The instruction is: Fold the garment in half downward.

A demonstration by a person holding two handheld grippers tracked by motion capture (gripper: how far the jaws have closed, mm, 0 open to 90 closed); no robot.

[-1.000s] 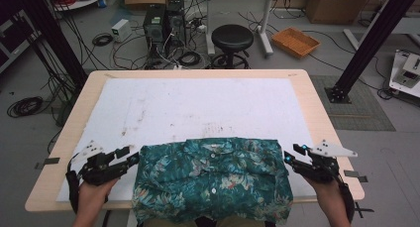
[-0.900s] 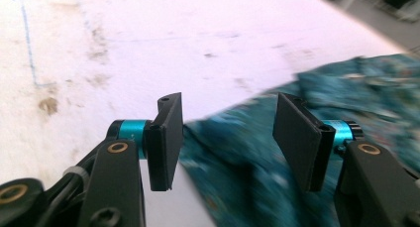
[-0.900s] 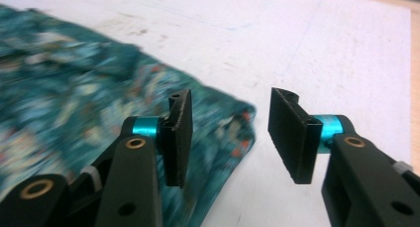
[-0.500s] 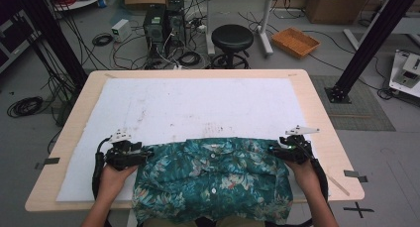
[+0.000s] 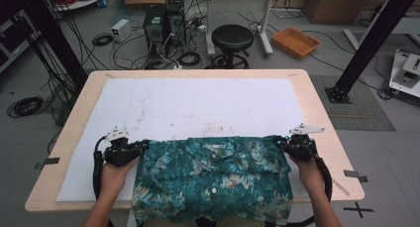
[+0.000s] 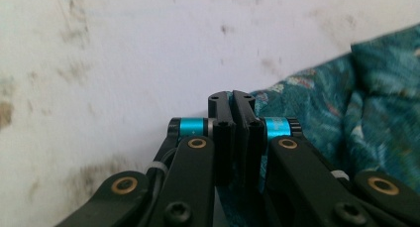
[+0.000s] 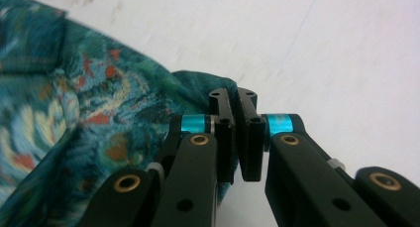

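A teal floral-print fabric shirt (image 5: 213,180) lies spread at the near edge of the white mat (image 5: 198,103) on the wooden table (image 5: 317,95), stretched between both tools. The left gripper (image 5: 141,146) has just closed, clamped on the shirt's left far corner; the right gripper (image 5: 281,141) has likewise just closed, pinching the right far corner.

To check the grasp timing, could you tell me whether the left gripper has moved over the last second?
Yes. The left gripper went forward and inward along the white mat to the shirt corner.
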